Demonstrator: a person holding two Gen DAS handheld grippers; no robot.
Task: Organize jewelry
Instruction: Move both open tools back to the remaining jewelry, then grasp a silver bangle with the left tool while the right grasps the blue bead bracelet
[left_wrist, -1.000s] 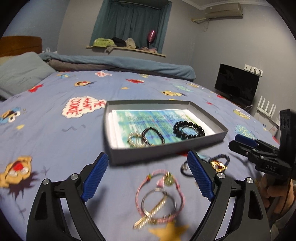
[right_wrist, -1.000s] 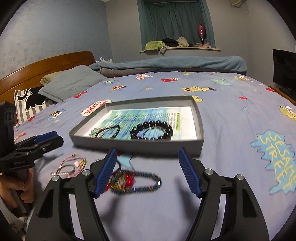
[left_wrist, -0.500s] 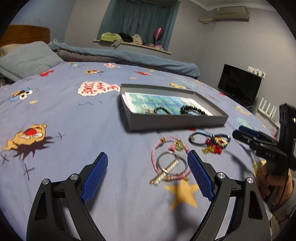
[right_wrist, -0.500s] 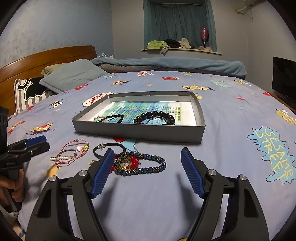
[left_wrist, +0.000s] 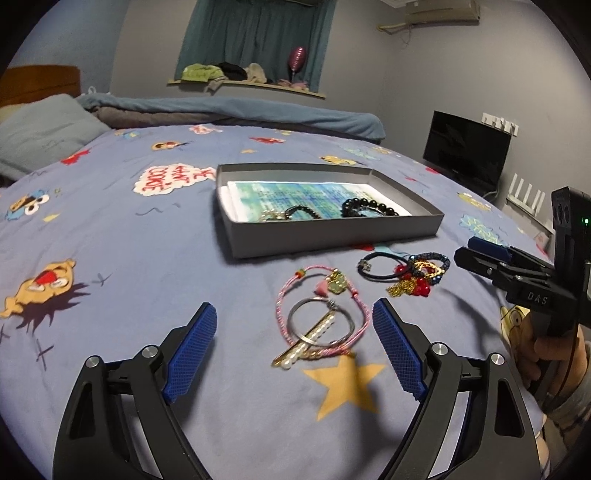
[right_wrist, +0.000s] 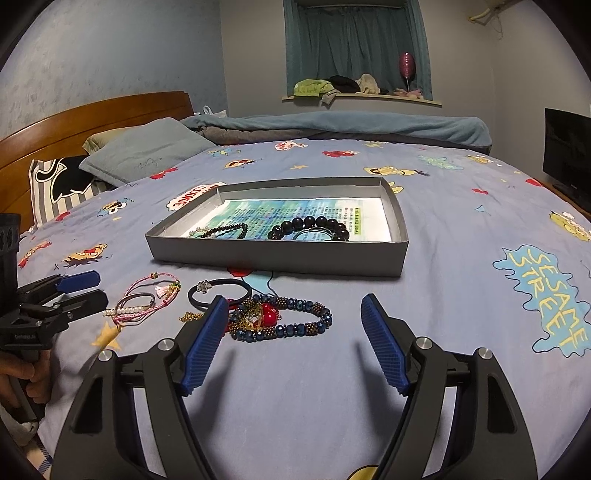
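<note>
From the left wrist camera, the left gripper (left_wrist: 293, 350) hangs low over the bedspread (left_wrist: 110, 295) with its blue fingers spread wide, nothing between them. Just ahead lies a pink cord bracelet (left_wrist: 321, 314) looped around a silver bangle (left_wrist: 320, 321), and a pearl bar (left_wrist: 306, 341) runs slantwise across them, its near end toward the camera. To their right a black hair tie (left_wrist: 380, 264) sits beside a tangled heap of blue beads, gold chain and red pieces (left_wrist: 417, 275); I can't separate the strands there. Beyond them is the grey box (left_wrist: 332, 236), long side running left to right and angled a little; its near wall hides part of the black bead bracelet (left_wrist: 369, 206) and a thinner dark one (left_wrist: 295, 213) inside. The right gripper (left_wrist: 484, 254) shows side-on at the right edge; its spread can't be read from here.

From the right wrist camera, the right gripper (right_wrist: 291, 341) is released and wide, empty. The blue bead bracelet (right_wrist: 284, 317) lies stretched left to right before it, its left end hidden behind the left finger. The box (right_wrist: 277, 254) sits beyond. The left gripper (right_wrist: 79, 286) pokes in at the left, fingertips near the pink bundle (right_wrist: 147, 301).
</note>
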